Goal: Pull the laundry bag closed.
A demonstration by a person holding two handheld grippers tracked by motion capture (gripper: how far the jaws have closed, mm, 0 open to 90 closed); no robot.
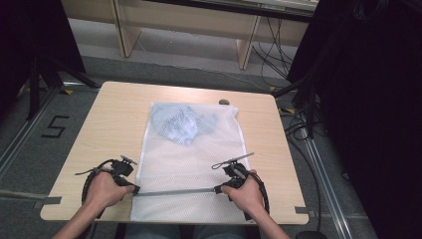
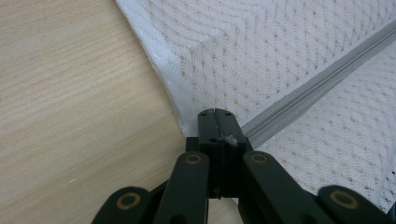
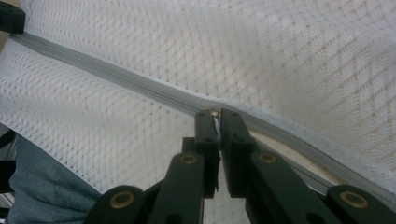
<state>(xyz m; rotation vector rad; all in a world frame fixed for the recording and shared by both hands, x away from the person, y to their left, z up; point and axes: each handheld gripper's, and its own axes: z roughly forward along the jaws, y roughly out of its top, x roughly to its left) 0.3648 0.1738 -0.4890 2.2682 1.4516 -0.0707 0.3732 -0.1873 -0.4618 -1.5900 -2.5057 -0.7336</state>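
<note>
one white mesh laundry bag (image 1: pixel 189 164) lies flat mid-counter (image 1: pixel 109 124), one bluish garment (image 1: pixel 183 124) bunched in its far end. it will handle light, limp and floppy, so the stiffer grey zipper (image 1: pixel 174 191) across its near end is the place to hold. my left gripper (image 2: pixel 215 122) is pinched on the zipper's left end; my right gripper (image 3: pixel 214 122) nips what looks like the slider, at the zipper's right end.

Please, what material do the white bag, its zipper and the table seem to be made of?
Bag: white mesh fabric, probably synthetic; small holes show in its weave, and blue cloth shows through it. Zipper: grey woven tape; the teeth material is unclear. Table: pale wood grain, matte, possibly laminate.
</note>
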